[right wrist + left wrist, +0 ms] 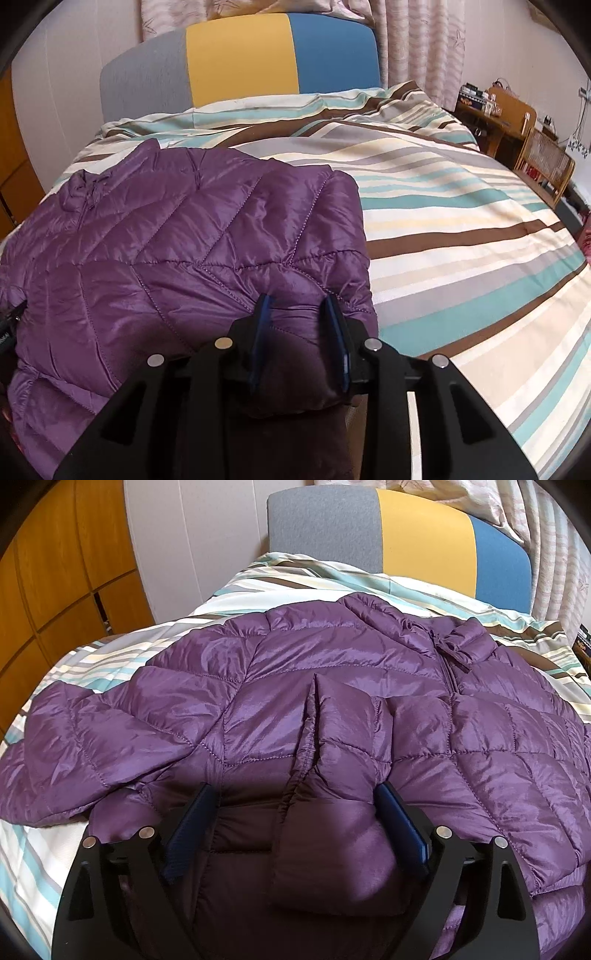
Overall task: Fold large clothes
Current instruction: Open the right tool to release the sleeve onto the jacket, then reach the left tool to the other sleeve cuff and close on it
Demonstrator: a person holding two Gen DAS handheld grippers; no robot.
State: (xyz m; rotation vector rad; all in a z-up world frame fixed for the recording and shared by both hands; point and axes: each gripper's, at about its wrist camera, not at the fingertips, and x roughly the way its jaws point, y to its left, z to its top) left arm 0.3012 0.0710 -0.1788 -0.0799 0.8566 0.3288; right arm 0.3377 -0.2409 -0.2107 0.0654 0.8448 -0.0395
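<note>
Across the striped bed the purple puffer jacket is lying front up, its collar toward the grey, yellow and blue headboard. I am seeing my left tongs standing wide, with a raised fold of the jacket's hem bulging between the blue pads. My right tongs are sitting narrower at the jacket's other lower corner, quilted fabric bunched between the pads; I cannot tell whether they are pinching it.
</note>
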